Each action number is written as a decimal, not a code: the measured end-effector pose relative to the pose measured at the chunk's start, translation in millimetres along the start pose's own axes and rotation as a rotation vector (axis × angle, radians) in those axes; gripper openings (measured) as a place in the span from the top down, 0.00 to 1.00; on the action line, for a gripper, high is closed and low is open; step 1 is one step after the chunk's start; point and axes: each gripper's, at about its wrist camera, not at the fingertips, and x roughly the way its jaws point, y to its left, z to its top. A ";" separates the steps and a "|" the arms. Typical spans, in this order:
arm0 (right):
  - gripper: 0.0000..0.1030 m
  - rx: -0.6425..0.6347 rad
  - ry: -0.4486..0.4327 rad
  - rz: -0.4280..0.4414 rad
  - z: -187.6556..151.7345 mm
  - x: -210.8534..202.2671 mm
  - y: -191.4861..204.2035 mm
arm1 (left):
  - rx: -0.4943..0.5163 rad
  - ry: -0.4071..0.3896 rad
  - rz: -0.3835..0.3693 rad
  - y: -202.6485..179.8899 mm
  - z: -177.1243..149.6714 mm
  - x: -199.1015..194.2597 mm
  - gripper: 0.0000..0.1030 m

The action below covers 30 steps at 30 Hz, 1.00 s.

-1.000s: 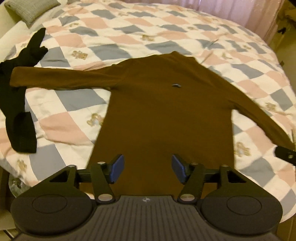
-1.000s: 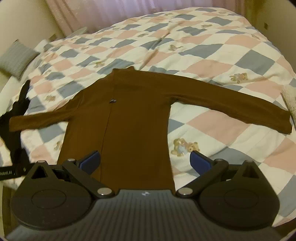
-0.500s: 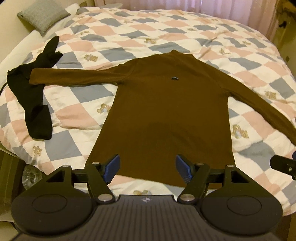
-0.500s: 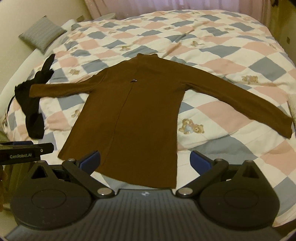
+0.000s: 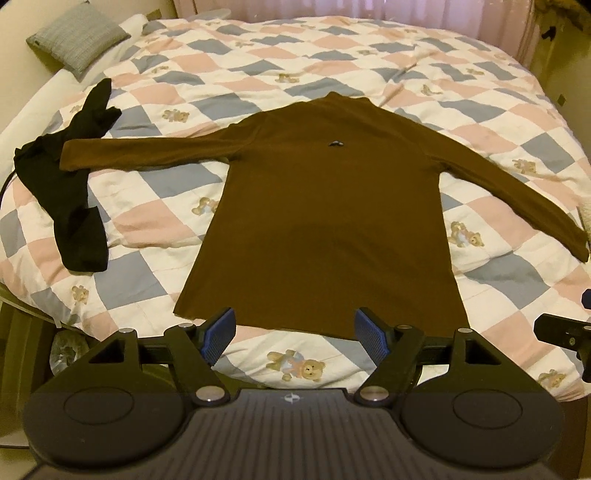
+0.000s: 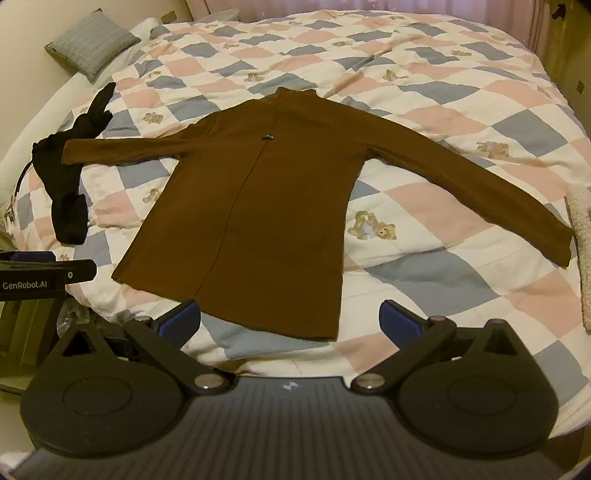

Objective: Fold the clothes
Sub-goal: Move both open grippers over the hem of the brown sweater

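A bed [image 5: 480, 110] fills the area ahead of the tool, covered by a quilt [image 6: 461, 122] checked in pink, grey-blue and white with teddy-bear prints. A grey cushion [image 5: 79, 35] sits at the far left corner against a cream wall [image 6: 22, 33]. Pink curtains [image 5: 406, 18] hang behind the bed. Lighting is dim and warm.

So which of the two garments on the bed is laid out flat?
The brown top, sleeves spread; the black garment lies crumpled at the bed's edge.

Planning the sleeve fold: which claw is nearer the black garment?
Left. The left claw hovers over the brown top's hem, on the black garment's side; the right claw hovers farther right.
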 end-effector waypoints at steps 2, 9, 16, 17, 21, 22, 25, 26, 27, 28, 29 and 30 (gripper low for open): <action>0.01 0.000 -0.005 -0.001 1.4 -0.4 0.3 | 0.005 -0.005 -0.004 -1.0 1.8 -0.8 0.28; 0.01 0.026 -0.006 -0.006 9.4 5.6 2.4 | 0.013 -0.009 -0.027 -0.7 10.9 2.7 0.26; 0.01 0.044 0.021 -0.030 33.5 36.6 14.6 | -0.041 0.013 -0.069 30.0 29.9 28.8 0.25; 0.01 0.042 0.032 -0.035 38.4 44.0 18.7 | -0.061 0.019 -0.071 39.8 33.4 35.3 0.25; 0.01 0.047 0.077 -0.064 61.4 76.3 38.6 | -0.125 0.048 -0.060 85.0 49.1 63.4 0.25; 0.01 0.052 0.087 -0.071 67.5 83.7 44.0 | -0.133 0.053 -0.059 96.5 54.0 70.3 0.25; 0.01 0.075 0.112 -0.096 89.4 106.1 65.7 | -0.153 0.069 -0.059 134.7 72.0 92.8 0.25; 0.01 0.083 0.118 -0.100 97.4 112.9 74.0 | -0.164 0.072 -0.062 147.9 78.4 100.2 0.25; 0.01 0.088 0.121 -0.101 105.3 119.7 82.7 | -0.179 0.074 -0.068 161.8 85.4 107.5 0.25; 0.01 0.091 0.125 -0.102 113.2 126.5 91.7 | -0.200 0.074 -0.074 177.4 93.2 115.4 0.25; 0.01 0.088 0.129 -0.106 120.8 133.8 102.2 | -0.229 0.069 -0.078 194.1 101.7 124.1 0.25; 0.01 0.086 0.135 -0.112 127.8 142.0 112.8 | -0.264 0.061 -0.080 210.8 109.4 133.2 0.25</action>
